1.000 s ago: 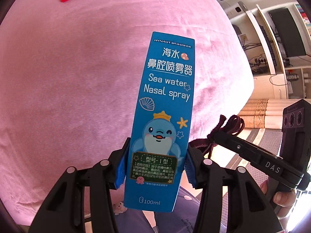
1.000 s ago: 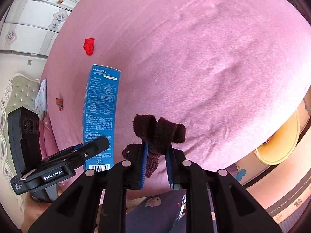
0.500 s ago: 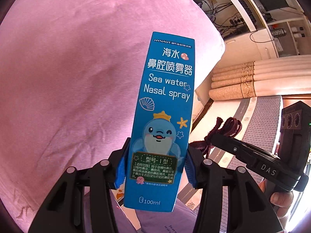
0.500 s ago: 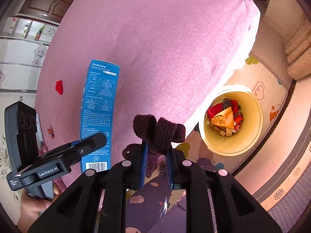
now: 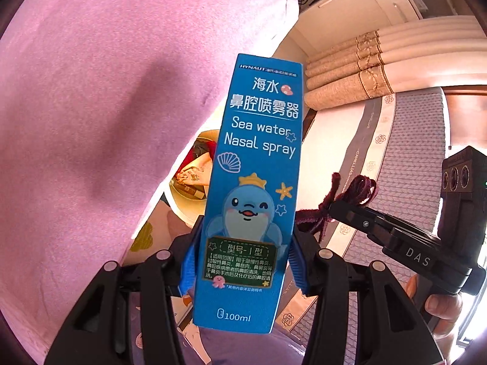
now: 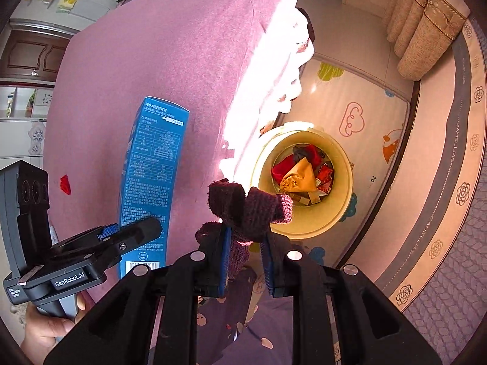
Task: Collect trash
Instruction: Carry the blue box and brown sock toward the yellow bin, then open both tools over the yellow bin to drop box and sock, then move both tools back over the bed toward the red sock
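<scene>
From the left wrist camera we see our left hand-held gripper [image 5: 243, 261] pinching a tall blue nasal spray box [image 5: 252, 188] by its lower half, one blue pad on each side. The box stands nearly upright, leaning a little to the right. Behind it lies the pink bed cover [image 5: 100, 115], and past the bed's edge a cream waste bin [image 5: 185, 203] shows, mostly hidden by the box, with red and tan scraps inside. To the right our right hand-held gripper [image 5: 330, 210] comes in from the side with a dark maroon knitted strip [image 5: 350, 194] at its tip.

From the right wrist camera we see the right hand-held gripper [image 6: 245, 252] with the knitted strip [image 6: 246, 210] between its blue pads, bunched up above them; the jaws are just easing apart, with the strip hanging between them. The waste bin [image 6: 344, 210] sits on the floor beside the bed, just beyond the strip, holding red, tan and dark scraps. At the left, our left hand-held gripper [image 6: 137, 231] carries the box [image 6: 152, 182] above the pink cover [image 6: 137, 60]. A small red scrap [image 6: 65, 184] lies on the cover.
</scene>
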### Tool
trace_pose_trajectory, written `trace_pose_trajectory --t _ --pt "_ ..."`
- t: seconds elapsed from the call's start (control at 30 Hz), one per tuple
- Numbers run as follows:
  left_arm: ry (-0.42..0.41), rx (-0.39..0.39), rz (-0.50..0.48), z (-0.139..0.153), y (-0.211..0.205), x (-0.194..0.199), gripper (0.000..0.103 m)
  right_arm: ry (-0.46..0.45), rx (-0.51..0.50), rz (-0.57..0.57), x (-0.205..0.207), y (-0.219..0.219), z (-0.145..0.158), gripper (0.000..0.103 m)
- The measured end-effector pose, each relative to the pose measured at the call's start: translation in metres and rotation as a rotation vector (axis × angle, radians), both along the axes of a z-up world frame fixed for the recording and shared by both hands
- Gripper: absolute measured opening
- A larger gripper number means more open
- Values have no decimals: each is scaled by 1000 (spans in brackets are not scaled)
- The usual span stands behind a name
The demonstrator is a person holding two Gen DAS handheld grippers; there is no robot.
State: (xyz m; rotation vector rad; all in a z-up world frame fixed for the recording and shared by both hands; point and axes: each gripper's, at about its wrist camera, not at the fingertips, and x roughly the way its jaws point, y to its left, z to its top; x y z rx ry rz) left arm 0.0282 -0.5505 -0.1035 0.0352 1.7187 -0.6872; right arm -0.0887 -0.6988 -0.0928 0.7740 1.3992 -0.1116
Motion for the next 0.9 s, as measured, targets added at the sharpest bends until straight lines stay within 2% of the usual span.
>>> trace_pose_trajectory --t 0.07,0.1,0.13,0.33,0.5,0.7,0.9 --pt "2 9 -14 -2 -7 -4 58 11 0 -38 -6 -10 -4 27" --pt "-4 21 -18 -3 -11 -6 69 21 4 -51 -9 -15 -6 27" --pt "-7 22 -21 -3 -14 -8 71 30 8 -62 -12 -19 -8 28" --pt "0 36 -27 -4 -16 -13 72 31 26 -94 -17 -27 -10 28" --pt "-7 34 18 3 2 -8 72 17 46 -76 -8 -13 -4 28" --pt "-31 17 99 20 43 3 72 -14 60 5 19 29 11 28" --pt "-50 -1 220 36 114 13 73 -41 55 142 53 98 28 28"
